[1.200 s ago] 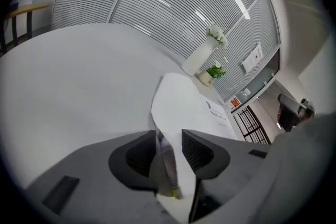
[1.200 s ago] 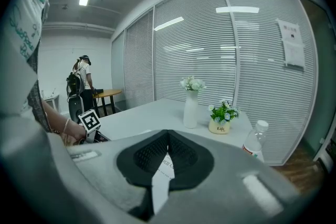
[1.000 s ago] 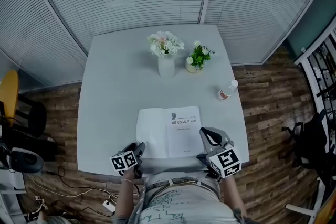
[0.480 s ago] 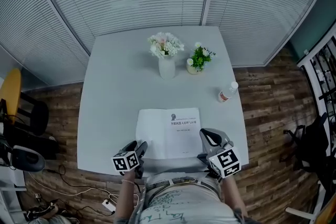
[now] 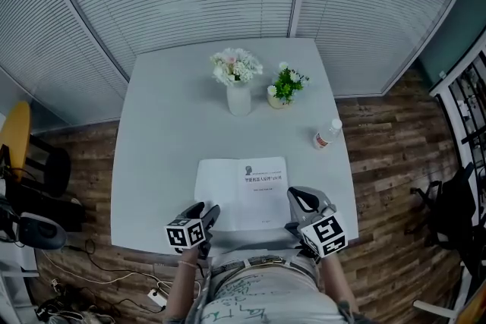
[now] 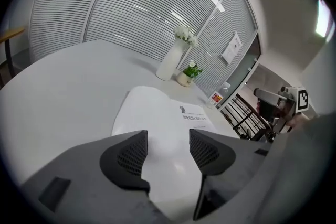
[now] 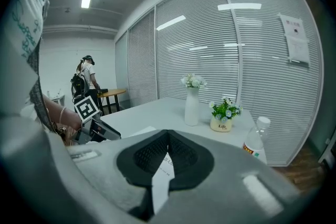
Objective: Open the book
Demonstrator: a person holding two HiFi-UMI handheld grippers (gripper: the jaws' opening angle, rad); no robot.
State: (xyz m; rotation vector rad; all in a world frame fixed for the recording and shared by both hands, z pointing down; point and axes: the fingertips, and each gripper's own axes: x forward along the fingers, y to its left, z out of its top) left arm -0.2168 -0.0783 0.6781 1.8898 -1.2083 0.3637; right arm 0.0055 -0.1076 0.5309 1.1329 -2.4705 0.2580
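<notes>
The book lies open on the grey table near its front edge, showing white pages with print on the right page. My left gripper is open at the book's front left corner, its jaws hovering over the left page with nothing between them. My right gripper is shut at the book's right front edge. In the right gripper view its pads meet at the tips, and a strip of white page shows through the slit behind them.
A white vase of flowers and a small potted plant stand at the middle back of the table. A plastic bottle stands near the right edge. Blinds close off the far side, and a person stands far off at a desk.
My left gripper has shifted a little to the right and risen slightly near the book's front left corner. The right gripper and the book have not moved.
</notes>
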